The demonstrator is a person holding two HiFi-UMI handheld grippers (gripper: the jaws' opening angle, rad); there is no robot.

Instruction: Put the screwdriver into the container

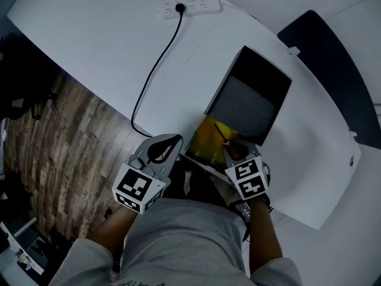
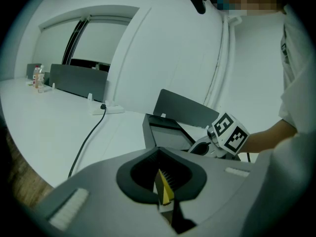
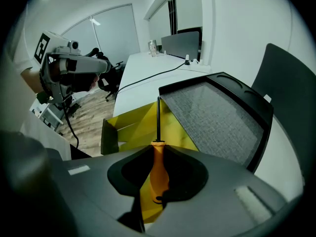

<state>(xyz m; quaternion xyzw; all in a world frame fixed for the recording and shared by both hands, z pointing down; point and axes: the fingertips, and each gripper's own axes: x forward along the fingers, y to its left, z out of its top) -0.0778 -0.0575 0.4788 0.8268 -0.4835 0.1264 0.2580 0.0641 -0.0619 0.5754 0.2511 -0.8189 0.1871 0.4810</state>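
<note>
Right gripper is clamped on the screwdriver at its orange handle. The shaft points down over the open yellow container on the worktop. Stiff and light; the smooth handle probably slips, so mid-handle looks like the right hold. Left gripper has its jaws all but together, nothing held, beside the container.

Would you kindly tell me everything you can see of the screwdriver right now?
The screwdriver has a smooth orange handle, plastic by its look, and a thin, straight dark shaft. The right gripper clamps the handle between its jaws, so the shaft points forward along them, out over the open yellow container. Only the jaws visibly touch it; whether the tip meets the container cannot be told.
</note>
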